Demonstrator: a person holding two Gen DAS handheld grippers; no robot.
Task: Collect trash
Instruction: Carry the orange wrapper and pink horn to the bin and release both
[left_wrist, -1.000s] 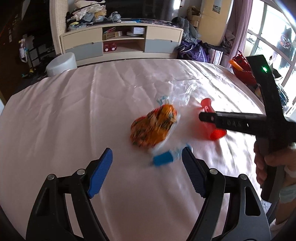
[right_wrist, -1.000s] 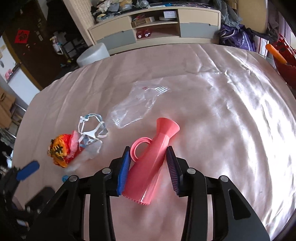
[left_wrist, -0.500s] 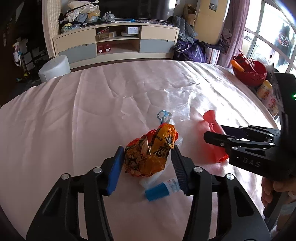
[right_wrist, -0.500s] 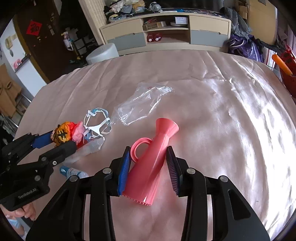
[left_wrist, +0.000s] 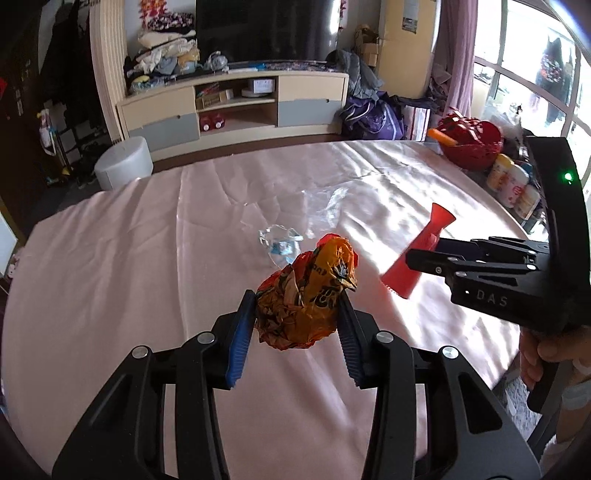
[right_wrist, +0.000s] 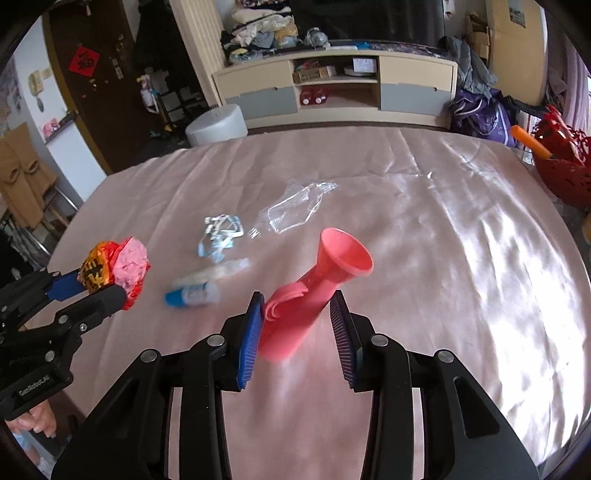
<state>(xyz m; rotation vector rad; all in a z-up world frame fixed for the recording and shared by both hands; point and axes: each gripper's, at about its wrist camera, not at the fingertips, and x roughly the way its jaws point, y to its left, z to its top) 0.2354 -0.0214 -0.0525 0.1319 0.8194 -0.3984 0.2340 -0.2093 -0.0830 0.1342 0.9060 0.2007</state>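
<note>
A crumpled orange and red wrapper (left_wrist: 306, 295) hangs above the pink tablecloth (left_wrist: 110, 277), and my left gripper (left_wrist: 296, 297) is shut on it. The right wrist view shows that wrapper (right_wrist: 122, 262) at the left edge. My right gripper (right_wrist: 297, 295) is shut on a pink flared vase (right_wrist: 332, 262), which is tilted and lifted off the cloth. In the left wrist view the vase (left_wrist: 432, 229) sticks out of the right gripper (left_wrist: 413, 258). On the cloth lie a blue-capped tube (right_wrist: 192, 293), a white and blue mask (right_wrist: 218, 236) and a clear plastic bag (right_wrist: 295, 214).
A red basket (left_wrist: 472, 147) and several small bottles (left_wrist: 513, 184) stand at the table's far right edge. Beyond the table are a white round stool (left_wrist: 123, 166) and a low cabinet (left_wrist: 236, 107). A hand (left_wrist: 543, 354) holds the right gripper's handle.
My left gripper went from open to shut on the wrapper, then lifted it off the cloth. The right gripper raised the pink vase off the table and tilted it.
</note>
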